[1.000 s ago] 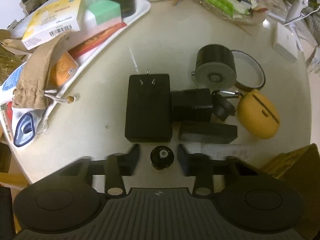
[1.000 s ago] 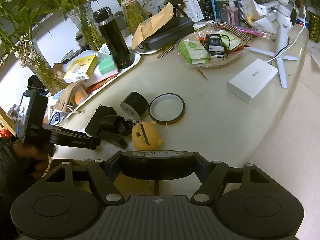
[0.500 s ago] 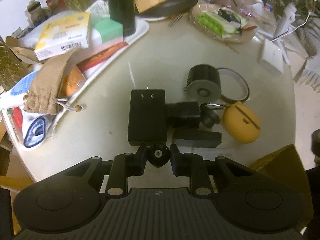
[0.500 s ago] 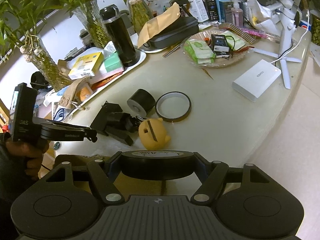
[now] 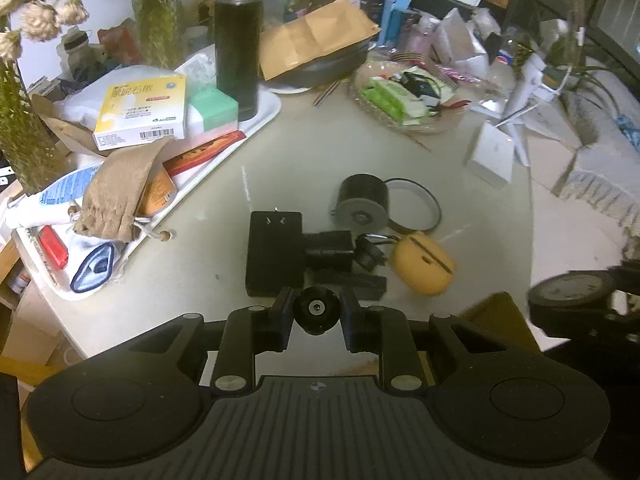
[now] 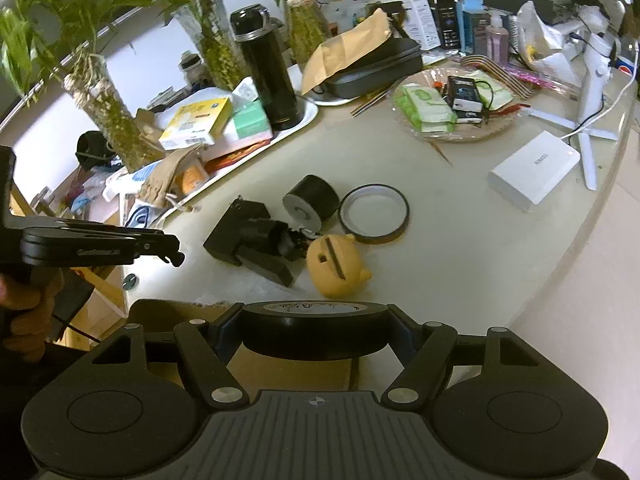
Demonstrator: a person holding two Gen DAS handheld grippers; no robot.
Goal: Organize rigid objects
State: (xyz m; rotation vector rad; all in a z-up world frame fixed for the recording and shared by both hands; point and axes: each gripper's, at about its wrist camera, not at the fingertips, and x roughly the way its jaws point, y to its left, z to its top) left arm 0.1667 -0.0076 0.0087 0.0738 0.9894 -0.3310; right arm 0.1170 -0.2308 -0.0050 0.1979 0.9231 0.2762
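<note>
Left gripper (image 5: 316,314): the jaws are closed on a small black knob (image 5: 315,309), which sits squarely between the two fingers, its hex-socket face turned toward the camera. The knob is held above the near edge of the counter (image 5: 340,152), just in front of the black adapter (image 5: 274,253).

Right gripper (image 6: 314,334): the jaws are clamped on a black tape roll (image 6: 314,330), held flat, with the fingers against its left and right sides. The roll is held clear of the counter, above a cardboard box (image 6: 288,368) at the counter edge.

Items on the counter, left wrist view: the adapter lies flat with its prongs pointing away. A black block (image 5: 329,249) touches its right side; a flat black bar (image 5: 352,282) lies just in front of the block. A yellow case (image 5: 423,268) lies right of these. Behind them stand a grey-faced cylinder (image 5: 360,205) on its side and a thin tape ring (image 5: 414,210), touching each other.
</note>
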